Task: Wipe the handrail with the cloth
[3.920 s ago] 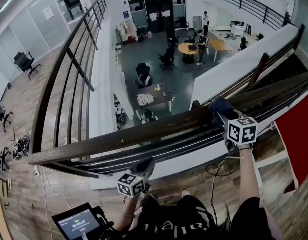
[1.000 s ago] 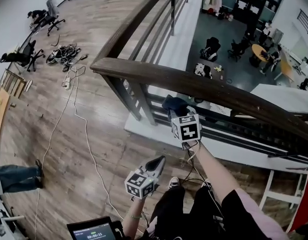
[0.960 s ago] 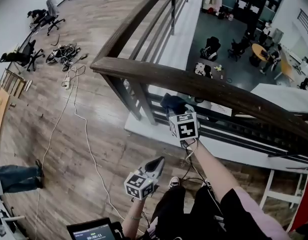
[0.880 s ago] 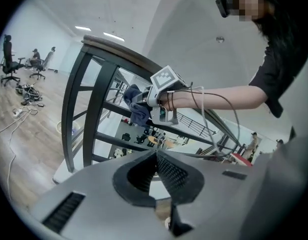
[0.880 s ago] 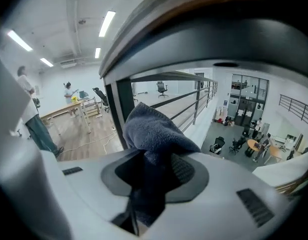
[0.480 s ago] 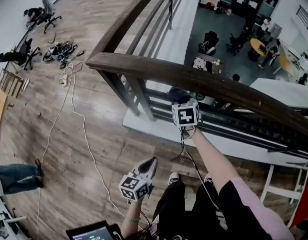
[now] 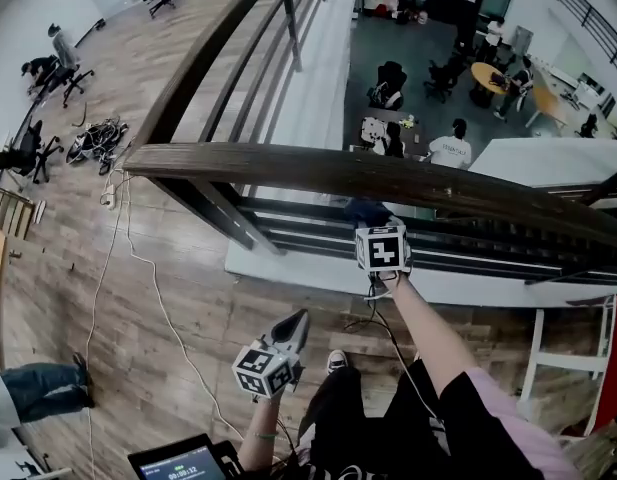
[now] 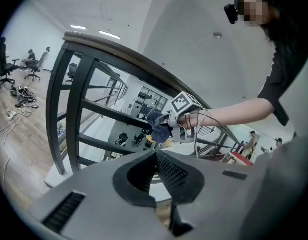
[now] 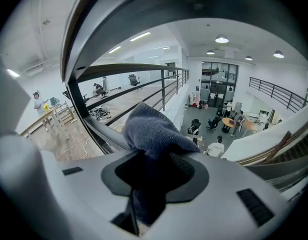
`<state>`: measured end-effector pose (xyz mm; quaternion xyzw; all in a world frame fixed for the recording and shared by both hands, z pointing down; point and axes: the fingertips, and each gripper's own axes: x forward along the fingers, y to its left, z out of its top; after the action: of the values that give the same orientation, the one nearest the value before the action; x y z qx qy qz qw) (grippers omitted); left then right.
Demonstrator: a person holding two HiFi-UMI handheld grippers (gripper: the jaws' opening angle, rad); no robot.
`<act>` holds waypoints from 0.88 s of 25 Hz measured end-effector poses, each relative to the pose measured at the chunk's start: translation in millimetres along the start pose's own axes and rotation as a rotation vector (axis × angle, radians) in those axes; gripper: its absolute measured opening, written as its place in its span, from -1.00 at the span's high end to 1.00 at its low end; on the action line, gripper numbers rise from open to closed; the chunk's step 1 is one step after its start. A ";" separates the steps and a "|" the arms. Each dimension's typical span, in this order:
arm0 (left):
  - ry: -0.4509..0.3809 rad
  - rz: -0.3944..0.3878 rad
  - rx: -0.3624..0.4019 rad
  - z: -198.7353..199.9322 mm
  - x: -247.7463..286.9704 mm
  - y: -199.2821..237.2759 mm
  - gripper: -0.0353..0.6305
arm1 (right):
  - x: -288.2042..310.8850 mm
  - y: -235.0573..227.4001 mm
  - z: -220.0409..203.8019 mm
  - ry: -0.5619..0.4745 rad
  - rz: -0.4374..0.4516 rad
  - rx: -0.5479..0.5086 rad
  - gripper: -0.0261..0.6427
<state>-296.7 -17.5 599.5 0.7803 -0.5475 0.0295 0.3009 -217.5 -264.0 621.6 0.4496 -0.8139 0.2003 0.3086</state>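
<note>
The dark wooden handrail (image 7: 288, 168) runs across the head view above black metal bars. My right gripper (image 7: 373, 224) sits just under its near edge, shut on a bunched blue-grey cloth (image 7: 365, 210). In the right gripper view the cloth (image 9: 153, 130) fills the jaws of the right gripper (image 9: 154, 160), and the handrail (image 9: 144, 9) arches close overhead. The left gripper view shows the cloth (image 8: 155, 124) hanging a little below the handrail (image 8: 119, 45). My left gripper (image 7: 297, 321) is low, near my legs, shut with nothing in it; its jaws meet in the left gripper (image 8: 156, 156) view.
The rail turns a corner (image 7: 138, 158) at the left and runs away along the balcony. Beyond the bars is a drop to a lower floor (image 7: 428, 78) with desks and people. A cable (image 7: 138, 268) trails over the wood floor, and a tablet (image 7: 173, 460) sits by my legs.
Early on the cloth lay on top of the rail further right. It is now near the corner, under the rail. My left gripper has stayed low and shut.
</note>
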 end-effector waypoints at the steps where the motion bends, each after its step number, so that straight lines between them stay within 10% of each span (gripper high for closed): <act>1: 0.002 -0.005 0.004 1.4 10.4 -10.1 0.89 | -5.7 -17.9 -3.5 -0.002 -0.006 0.012 0.60; 22: 0.093 -0.208 0.096 -29.2 233.1 -296.6 0.89 | -159.9 -427.2 -115.0 -0.041 -0.139 0.193 0.59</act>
<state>63.2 -132.8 581.2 0.8442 -0.4469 0.0605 0.2898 249.9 -317.4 617.1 0.5367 -0.7639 0.2464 0.2604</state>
